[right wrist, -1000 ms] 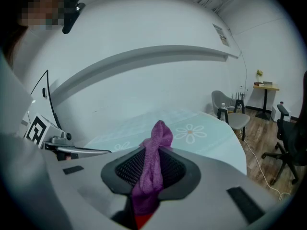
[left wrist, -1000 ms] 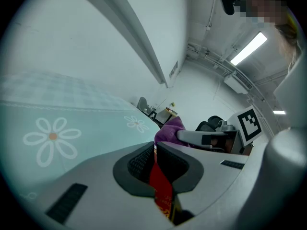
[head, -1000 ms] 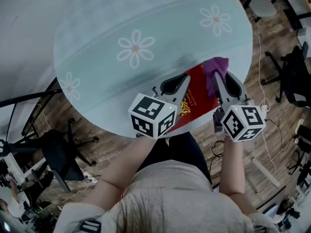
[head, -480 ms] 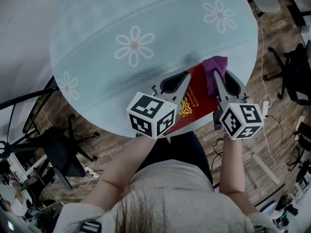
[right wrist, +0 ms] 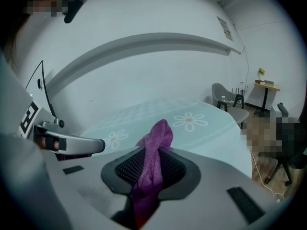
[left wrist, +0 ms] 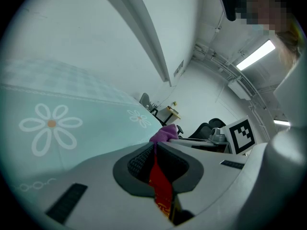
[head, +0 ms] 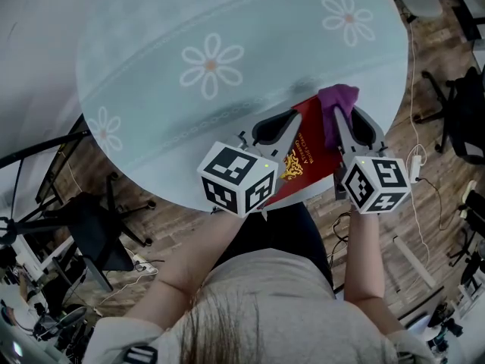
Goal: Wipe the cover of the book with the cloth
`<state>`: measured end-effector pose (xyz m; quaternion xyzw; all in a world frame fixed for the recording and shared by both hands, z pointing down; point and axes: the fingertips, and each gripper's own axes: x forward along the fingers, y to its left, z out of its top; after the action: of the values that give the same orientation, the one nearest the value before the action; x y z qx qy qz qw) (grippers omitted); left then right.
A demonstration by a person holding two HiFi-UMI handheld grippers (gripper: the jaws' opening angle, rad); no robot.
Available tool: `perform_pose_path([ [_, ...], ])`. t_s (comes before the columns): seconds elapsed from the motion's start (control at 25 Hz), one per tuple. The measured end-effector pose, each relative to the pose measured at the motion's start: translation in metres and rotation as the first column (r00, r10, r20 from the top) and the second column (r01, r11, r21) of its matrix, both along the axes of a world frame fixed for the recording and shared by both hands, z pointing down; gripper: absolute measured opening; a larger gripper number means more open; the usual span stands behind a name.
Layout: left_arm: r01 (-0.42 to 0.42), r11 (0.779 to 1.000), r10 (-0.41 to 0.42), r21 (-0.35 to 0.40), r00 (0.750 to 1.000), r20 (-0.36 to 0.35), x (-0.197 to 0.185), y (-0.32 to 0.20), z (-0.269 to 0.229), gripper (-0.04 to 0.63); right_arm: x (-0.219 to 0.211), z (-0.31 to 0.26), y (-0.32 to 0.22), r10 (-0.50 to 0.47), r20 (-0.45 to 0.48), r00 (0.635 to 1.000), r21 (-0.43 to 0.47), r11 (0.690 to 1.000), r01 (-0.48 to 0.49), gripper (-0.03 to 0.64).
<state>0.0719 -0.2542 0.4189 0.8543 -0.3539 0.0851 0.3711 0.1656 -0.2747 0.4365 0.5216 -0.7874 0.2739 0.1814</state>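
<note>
While the left gripper point(left wrist: 154, 163) pinches the near left edge of the thin red softcover book point(head: 309, 152), probably to steady it at the near right rim of the round flower-print table point(head: 151, 89), the right gripper point(right wrist: 152, 169) is clamped on the crumpled purple cloth point(head: 336, 101), which sits over the cover's far right corner, ready for wiping. No container shows.

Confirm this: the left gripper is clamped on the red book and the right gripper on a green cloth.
The cloth is purple, not green; the right gripper view shows it. The left gripper is clamped on the red book and the right gripper on the cloth.
</note>
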Motion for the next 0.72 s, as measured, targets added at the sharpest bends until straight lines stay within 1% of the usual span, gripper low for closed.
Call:
perform_pose_path([
  [0.32,-0.001,1.000,0.001,-0.006,1.000,0.008,-0.009,0.004,0.003,0.032,-0.001,0.004,-0.001,-0.001,-0.022,1.000,-0.013,1.000,0.001,0.094],
  [0.52,0.016,1.000,-0.016,-0.002,1.000,0.002,-0.016,0.008,0.002,0.032,-0.011,0.004,0.004,-0.057,-0.019,0.998,-0.029,0.998,0.057,0.094],
  [0.72,0.037,0.999,-0.037,-0.001,0.999,0.000,-0.024,0.015,0.002,0.032,-0.017,0.003,0.008,-0.071,-0.028,0.997,-0.026,0.997,0.070,0.092],
])
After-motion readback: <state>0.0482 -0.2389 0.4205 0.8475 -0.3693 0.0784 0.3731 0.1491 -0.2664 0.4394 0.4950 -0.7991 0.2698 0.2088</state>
